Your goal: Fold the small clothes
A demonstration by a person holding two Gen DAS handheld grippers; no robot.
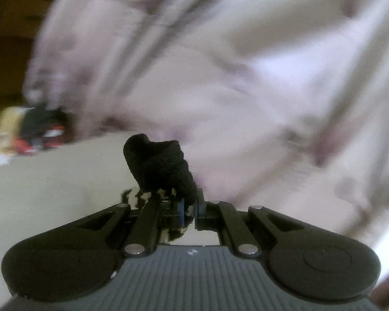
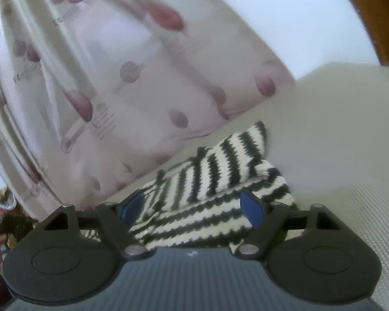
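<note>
Left wrist view: left gripper (image 1: 188,211) has its jaws drawn together, blue pads nearly meeting, clamped on a dark knit piece (image 1: 159,169). The piece is black, ribbed, bunched into a rounded lump standing up just beyond the fingertips; a scrap of black-and-white pattern shows below it and again under the linkage, so it may be the dark end of a striped knit, but I cannot tell for certain. Beneath lies a matte cream surface (image 1: 51,181), smooth. Far side and right are filled by pale pink fabric (image 1: 220,64), heavily blurred, with soft folds. Blurred dark and red clutter sits at far left. Right wrist view: right gripper (image 2: 194,204) stands wide, blue pads well apart, with the striped knit (image 2: 215,181) lying between them; whether the pads press on it cannot be told. The knit is black-and-white, horizontal zigzag-edged stripes, chunky stitch, folded in layers with a pointed corner rising toward the far side. It rests on the cream surface (image 2: 337,142), which shows a fine woven grain at near right. Pink fabric with mauve dots (image 2: 103,90) hangs at far left.
</note>
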